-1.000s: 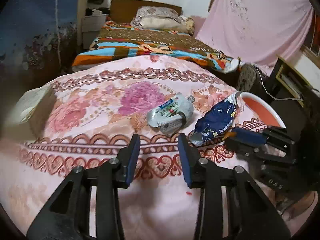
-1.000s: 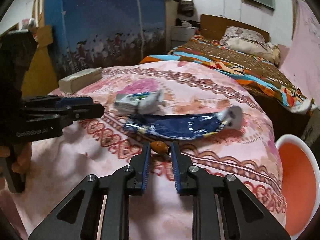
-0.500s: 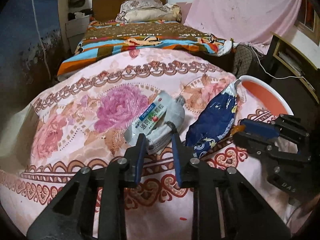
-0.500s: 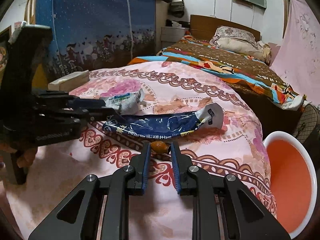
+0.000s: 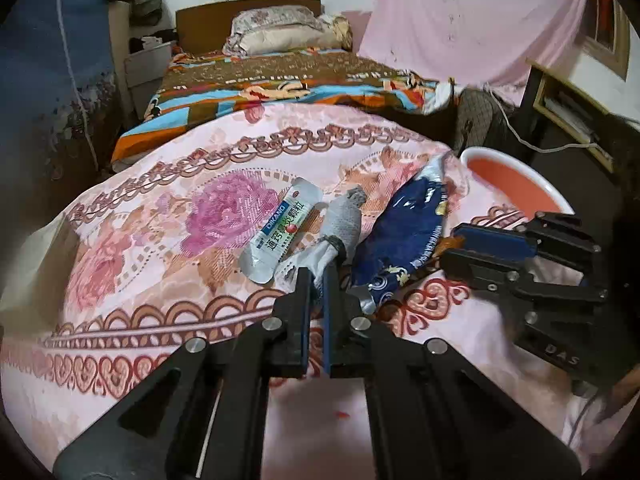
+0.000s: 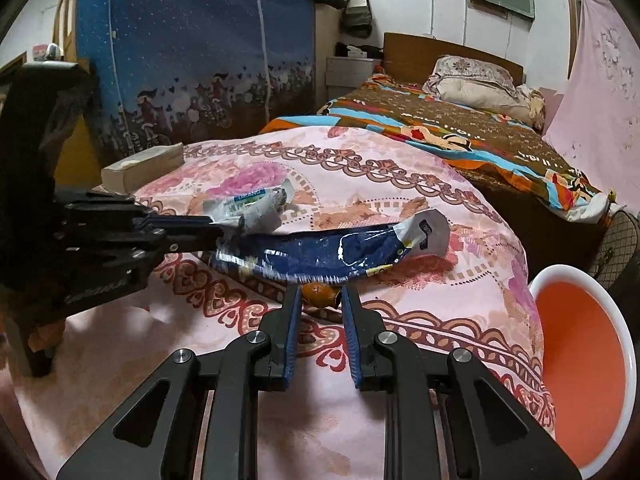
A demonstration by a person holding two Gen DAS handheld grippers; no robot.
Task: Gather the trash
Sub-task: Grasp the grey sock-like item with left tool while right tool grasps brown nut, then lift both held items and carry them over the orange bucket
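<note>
Though half-hidden, perhaps an orange wrapper [image 6: 318,294]

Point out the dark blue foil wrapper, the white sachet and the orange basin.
Dark blue foil wrapper [image 6: 320,254]: right wrist view, its middle.
White sachet with green print [image 5: 280,230]: left wrist view, printed face.
White-rimmed orange basin [image 6: 582,344]: right wrist view, inner wall.

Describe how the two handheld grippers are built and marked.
Both are black plastic. The left gripper has two straight fingers lined with blue ribbed pads, silver screws at the joints and cut-out arms behind. The right gripper is built the same, and white raised lettering shows on its body in the left wrist view. No cables or sleeves are visible on either.
</note>
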